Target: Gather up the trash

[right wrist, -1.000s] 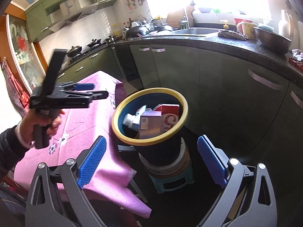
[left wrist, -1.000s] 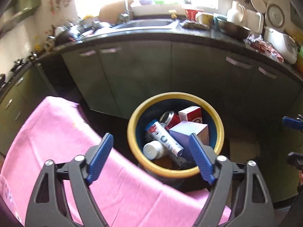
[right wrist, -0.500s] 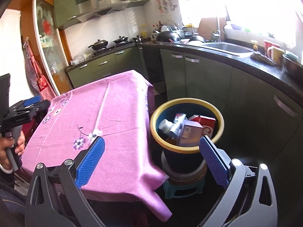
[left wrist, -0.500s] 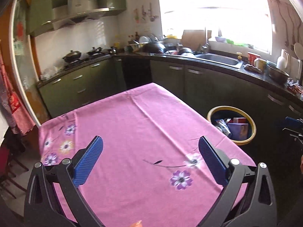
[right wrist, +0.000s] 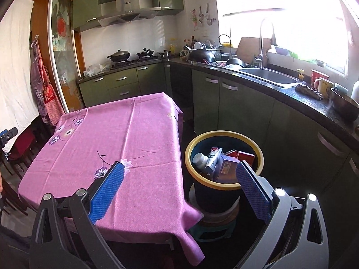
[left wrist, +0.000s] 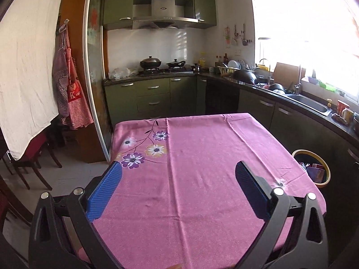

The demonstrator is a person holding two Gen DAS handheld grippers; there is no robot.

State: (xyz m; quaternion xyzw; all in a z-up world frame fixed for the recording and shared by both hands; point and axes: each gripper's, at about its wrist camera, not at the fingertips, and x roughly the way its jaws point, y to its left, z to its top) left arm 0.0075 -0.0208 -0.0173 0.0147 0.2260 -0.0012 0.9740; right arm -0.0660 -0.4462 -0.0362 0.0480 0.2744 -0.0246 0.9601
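Observation:
A dark bin with a yellow rim point(right wrist: 224, 134) stands on a small stool beside the pink-clothed table point(right wrist: 125, 139). It holds trash: a white bottle point(right wrist: 199, 159), a tube point(right wrist: 213, 158), a purple box point(right wrist: 226, 167) and red boxes point(right wrist: 245, 155). The bin also shows at the right edge of the left wrist view point(left wrist: 326, 168). My left gripper point(left wrist: 178, 187) is open and empty above the near side of the pink tablecloth point(left wrist: 202, 168). My right gripper point(right wrist: 179, 189) is open and empty, near the table's corner and the bin.
Green cabinets point(right wrist: 246, 112) with a dark counter and sink point(right wrist: 271, 78) run along the right and back. Pans sit on the stove point(left wrist: 161, 65). Red chairs point(left wrist: 33, 154) and a hanging apron point(left wrist: 71, 92) are at the left.
My left gripper has swung left and back, away from the bin, to face the table and stove. My right gripper has pulled back and up, so the bin looks smaller.

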